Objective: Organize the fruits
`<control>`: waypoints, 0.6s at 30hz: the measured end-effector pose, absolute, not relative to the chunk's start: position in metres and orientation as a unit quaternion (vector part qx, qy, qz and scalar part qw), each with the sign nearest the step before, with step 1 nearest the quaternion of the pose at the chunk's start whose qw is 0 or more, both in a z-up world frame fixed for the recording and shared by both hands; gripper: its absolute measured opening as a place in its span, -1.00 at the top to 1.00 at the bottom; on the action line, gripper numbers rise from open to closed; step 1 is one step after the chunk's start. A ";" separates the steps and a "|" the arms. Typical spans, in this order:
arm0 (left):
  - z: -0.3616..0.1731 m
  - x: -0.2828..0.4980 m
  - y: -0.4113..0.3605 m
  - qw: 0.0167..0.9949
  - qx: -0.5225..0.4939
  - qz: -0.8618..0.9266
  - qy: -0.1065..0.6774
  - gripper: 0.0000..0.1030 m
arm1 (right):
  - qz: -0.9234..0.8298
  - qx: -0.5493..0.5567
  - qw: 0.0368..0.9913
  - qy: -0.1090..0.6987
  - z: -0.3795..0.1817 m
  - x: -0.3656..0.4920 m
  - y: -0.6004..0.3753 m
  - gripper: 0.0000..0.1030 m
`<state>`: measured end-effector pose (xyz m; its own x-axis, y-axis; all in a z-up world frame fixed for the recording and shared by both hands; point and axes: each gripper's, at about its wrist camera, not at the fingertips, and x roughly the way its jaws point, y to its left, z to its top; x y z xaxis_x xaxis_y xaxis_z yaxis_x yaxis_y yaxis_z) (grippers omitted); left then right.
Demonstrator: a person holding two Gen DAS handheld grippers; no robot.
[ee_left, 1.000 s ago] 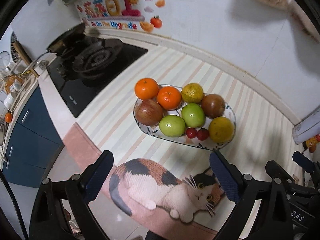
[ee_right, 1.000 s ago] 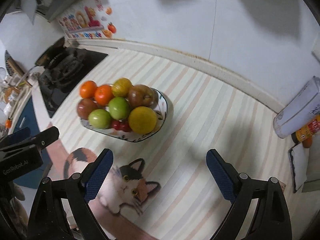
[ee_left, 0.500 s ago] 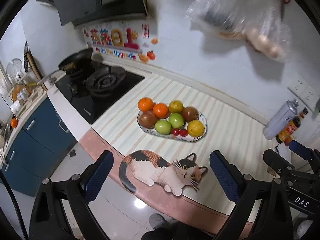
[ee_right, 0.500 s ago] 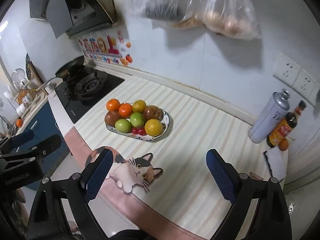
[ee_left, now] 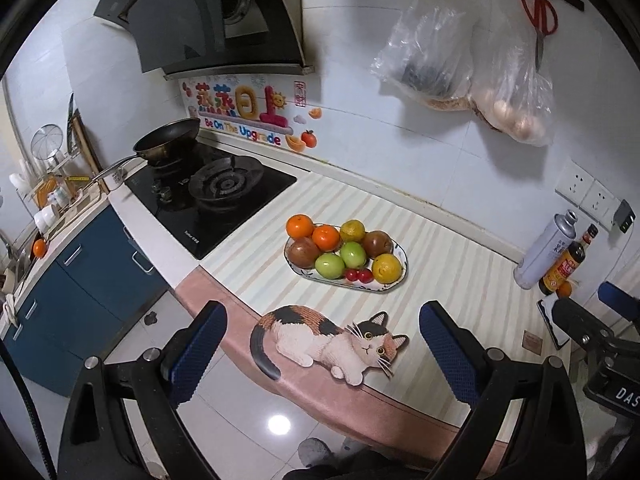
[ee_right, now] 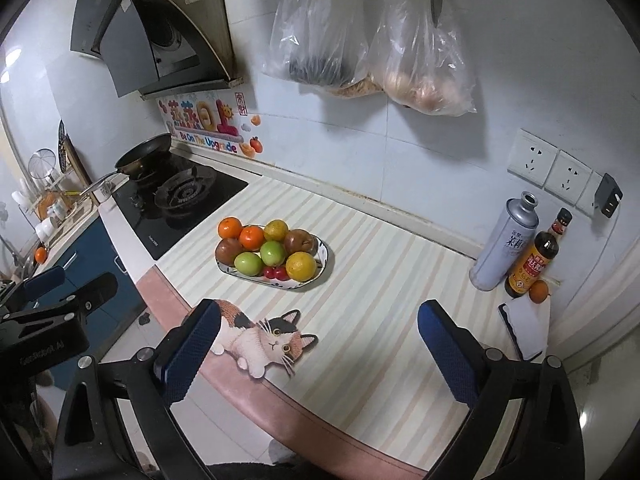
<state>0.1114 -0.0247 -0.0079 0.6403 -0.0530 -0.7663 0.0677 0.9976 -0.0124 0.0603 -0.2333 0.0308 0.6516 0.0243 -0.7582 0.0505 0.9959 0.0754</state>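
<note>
Orange, green, yellow and red fruits (ee_left: 344, 250) fill the oval plate (ee_left: 401, 254) at frame centre on the striped worktop (ee_left: 452, 276), above a cat-shaped mat (ee_left: 320, 338). Left tool (ee_left: 320, 350) is spread wide and empty at the lower edge. Right tool (ee_right: 318, 350) is opening, nothing between its jaws.

We see a glossy glazed ceramic dish (ee_left: 396, 282) of smooth-skinned fruit on the matt striped desk (ee_left: 448, 280), a shiny black glass hob (ee_left: 240, 204), crinkled clear plastic bags (ee_left: 436, 52), a brushed metal can (ee_left: 544, 252) and blue textured rubbery fingers (ee_left: 448, 354).
</note>
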 end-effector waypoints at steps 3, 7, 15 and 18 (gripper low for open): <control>-0.006 0.111 -0.022 0.907 0.003 -0.030 0.420 -0.92 | -0.005 0.040 0.909 0.415 0.032 0.061 -0.232 -0.96; -0.006 0.112 -0.024 0.908 0.006 -0.032 0.418 -0.99 | 0.000 0.043 0.910 0.413 0.031 0.066 -0.232 -0.96; -0.012 0.129 -0.026 0.908 0.010 -0.022 0.418 -0.99 | 0.004 0.046 0.908 0.417 0.019 0.090 -0.231 -0.96; -0.017 0.140 -0.026 0.908 0.012 -0.014 0.418 -0.99 | 0.004 0.048 0.906 0.422 0.011 0.103 -0.231 -0.96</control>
<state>0.1405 -0.0259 -0.0172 0.6493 -0.0162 -0.7603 0.0360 0.9993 0.0094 0.1032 -0.2310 0.0109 0.6446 0.0476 -0.7630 0.0341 0.9953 0.0909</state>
